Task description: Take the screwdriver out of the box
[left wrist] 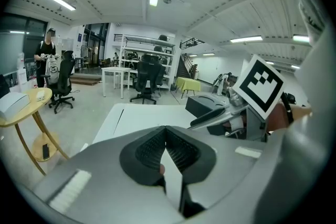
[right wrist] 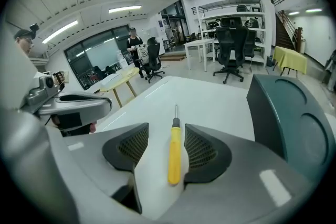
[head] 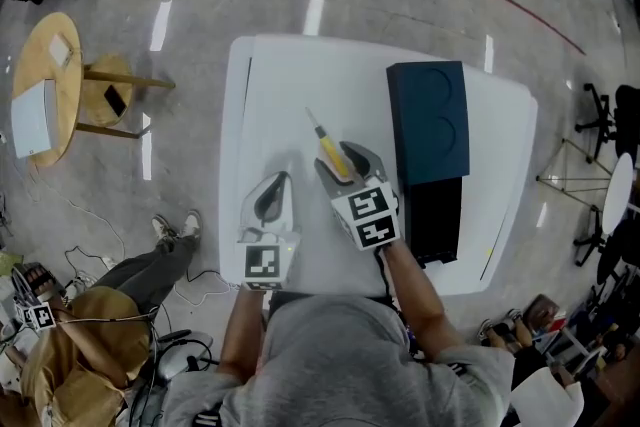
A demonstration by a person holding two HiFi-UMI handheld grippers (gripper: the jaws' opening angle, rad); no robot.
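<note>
Placing step apparently done: screwdriver (right wrist: pixel 174 157) lies on the worktop (right wrist: pixel 215 99), left of the box (right wrist: pixel 294 118), between the jaws of the released right claw (right wrist: pixel 168 150). The left claw (left wrist: pixel 167 152) is clenched and empty. Next, judged: lift clear.

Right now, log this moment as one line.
screwdriver: on table, outside box | right tool: open, either side of screwdriver | left tool: shut, empty

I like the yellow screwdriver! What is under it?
The white table. The screwdriver lies flat on it, between the right gripper's open jaws. The strip of table right beneath it is covered.
</note>
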